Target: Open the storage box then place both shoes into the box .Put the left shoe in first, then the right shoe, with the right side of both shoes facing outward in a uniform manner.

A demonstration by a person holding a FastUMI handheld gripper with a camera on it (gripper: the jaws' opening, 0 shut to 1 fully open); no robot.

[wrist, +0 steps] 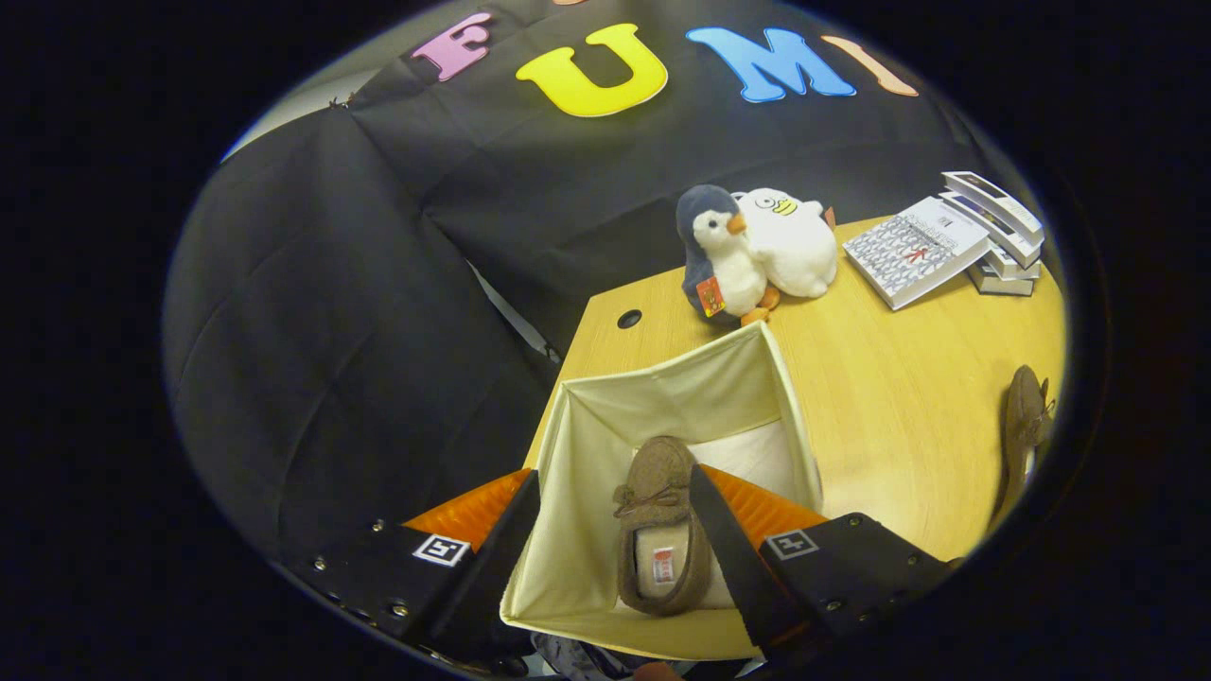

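Gripper view: hand-held gripper [615, 530] open above box [681, 397]; shoe [658, 530] inside.

Matt cloth storage box [605, 445], suede-like shoe [659, 492], smooth wood-grain table [880, 397], plush penguin [719, 255], paper books [913, 251]

Even overhead light brightens the table [880, 397]; the cloth wall [312, 312] stays dim. Sharp focus, fisheye bending toward the frame's edges.

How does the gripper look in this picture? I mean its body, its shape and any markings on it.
The gripper has two long, flat fingers that widen into dark, blocky housings with small screws. Each housing carries a small white square tag with a black pattern. The fingers stand open over the storage box, with the shoe between them, not gripped.
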